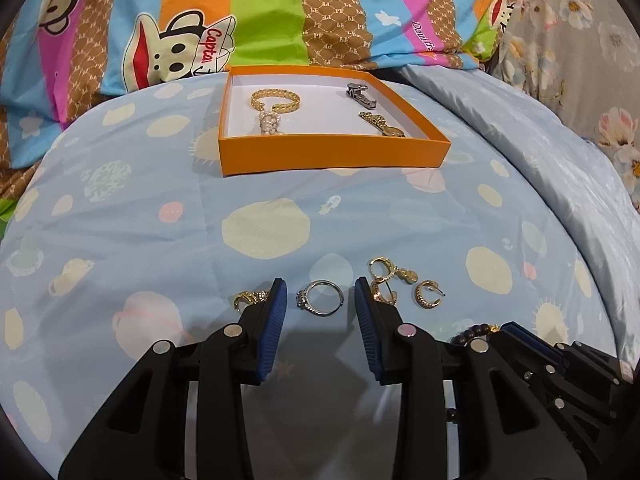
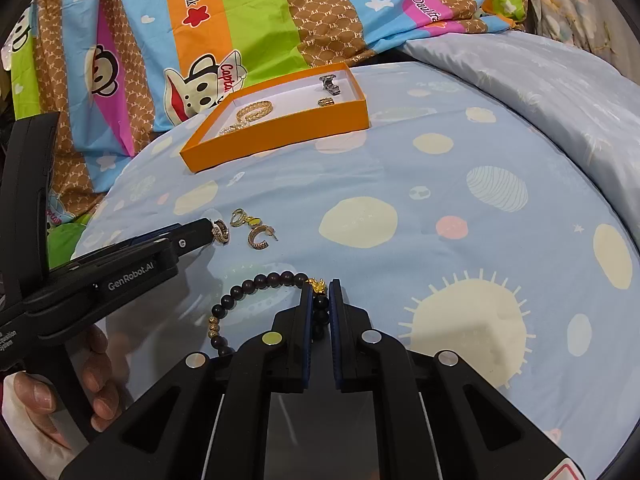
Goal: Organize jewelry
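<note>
The left gripper (image 1: 320, 300) is standing with its 2 blue-padded jaws apart, straddling a silver ring (image 1: 321, 298) that is lying flat on the bedsheet (image 1: 160, 232) between them; neither pad is touching the ring. At 9 o'clock of the left pad a small gold earring (image 1: 249, 299) is lying partly hidden behind the finger, and at 3 o'clock of the right pad a cluster of gold hoop earrings (image 1: 400, 282) is resting on the sheet, 1 of them just beside the pad. The right gripper (image 2: 320, 300) is clamping its jaws onto a dark beaded bracelet (image 2: 256, 284) close to its gold charm (image 2: 318, 285); the rest of the strand is curving away on the sheet toward 9 o'clock. In the right wrist view the left gripper is reaching in from 9 o'clock, and a person's hand (image 2: 68, 392) is gripping its handle at 8 o'clock. Farther out, at 12 o'clock in the left wrist view, an orange box (image 1: 332, 152) with a white floor is sitting on the sheet, well apart from both grippers. Inside it a gold bangle (image 1: 276, 100) and a pearl piece (image 1: 270, 123) are lying to the left, a silver piece (image 1: 357, 92) and a gold piece (image 1: 380, 122) to the right. A striped cartoon-print quilt (image 1: 240, 12) is bunching up behind the box.
</note>
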